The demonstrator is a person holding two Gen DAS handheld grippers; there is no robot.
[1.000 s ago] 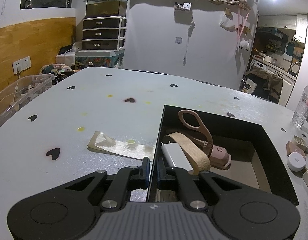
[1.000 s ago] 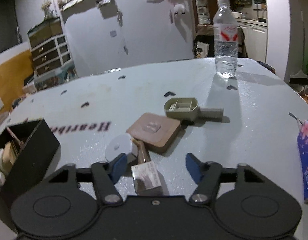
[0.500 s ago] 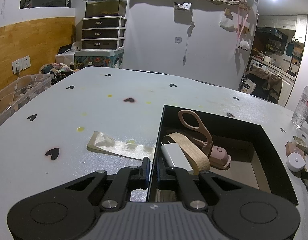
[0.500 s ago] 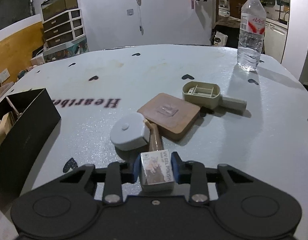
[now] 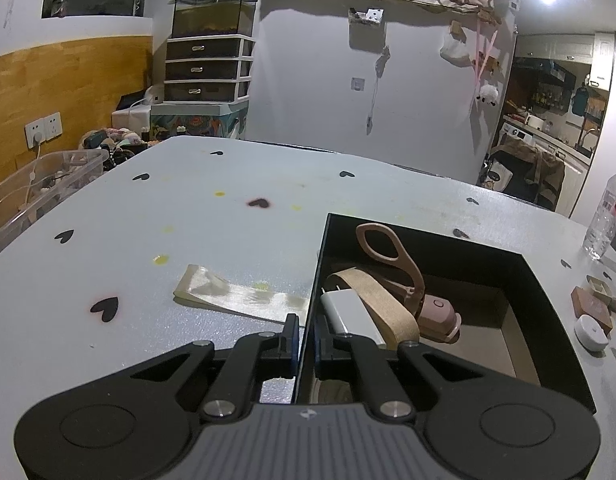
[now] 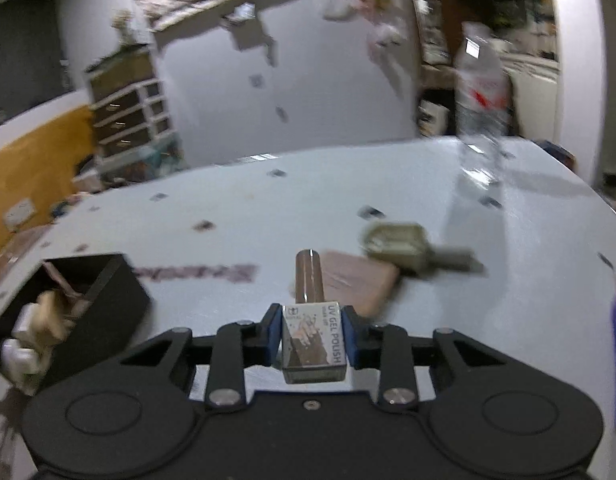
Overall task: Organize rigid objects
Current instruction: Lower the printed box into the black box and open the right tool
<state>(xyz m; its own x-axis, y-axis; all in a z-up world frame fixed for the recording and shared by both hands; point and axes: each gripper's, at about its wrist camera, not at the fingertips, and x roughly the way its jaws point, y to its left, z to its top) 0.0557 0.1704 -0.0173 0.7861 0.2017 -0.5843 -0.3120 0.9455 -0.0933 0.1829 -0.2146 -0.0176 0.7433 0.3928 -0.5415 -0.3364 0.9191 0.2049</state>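
right hand-held gripper [image 6: 311,336] clamps the nail polish bottle [image 6: 313,336] at frame centre; left hand-held gripper [image 5: 305,338] pinches the black box [image 5: 548,300] wall, lower centre.

The right gripper [image 6: 313,336] has its blue-padded fingers [image 6: 273,330] pressed against both sides of a small bottle [image 6: 313,340] labelled UV GEL POLISH — its brown cap pointing forward, away from the camera. Past the cap, a flat brown square piece [image 6: 366,282] lies on the pale counter [image 6: 268,216] with a beige plastic container [image 6: 400,244] touching its far right corner. A black box [image 6: 108,300] sits at the left with pale items blurred inside it, and a water bottle [image 6: 482,96] stands far back on the right — the whole view is motion-blurred.
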